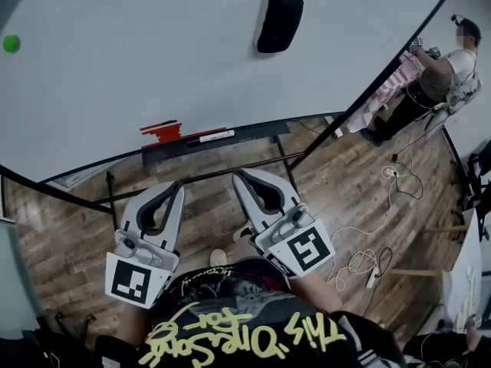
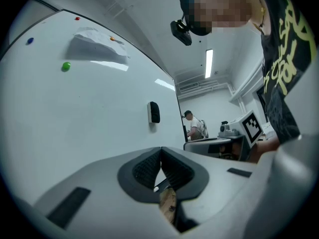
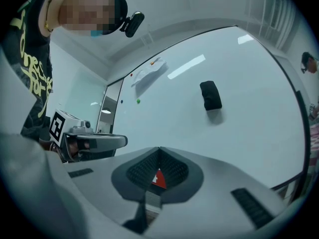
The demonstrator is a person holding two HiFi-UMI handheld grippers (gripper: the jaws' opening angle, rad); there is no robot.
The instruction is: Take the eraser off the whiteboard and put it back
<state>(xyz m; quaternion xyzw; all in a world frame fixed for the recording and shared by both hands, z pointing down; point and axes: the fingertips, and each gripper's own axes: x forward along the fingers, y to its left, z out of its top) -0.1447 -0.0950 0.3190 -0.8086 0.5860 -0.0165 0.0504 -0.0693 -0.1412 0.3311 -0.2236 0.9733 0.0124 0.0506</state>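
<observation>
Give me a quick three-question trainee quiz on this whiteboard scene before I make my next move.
1. True or false: the black rectangular eraser sits on the white whiteboard, held by neither the left tool nor the right tool.
2. How do the right tool's jaws stand? A: wide apart. B: shut, with nothing gripped. C: shut on the eraser.
3. Fill in: in the head view, the small round magnet at the board's left side is ____ in colour.

Key: 1 true; 2 B; 3 green.
</observation>
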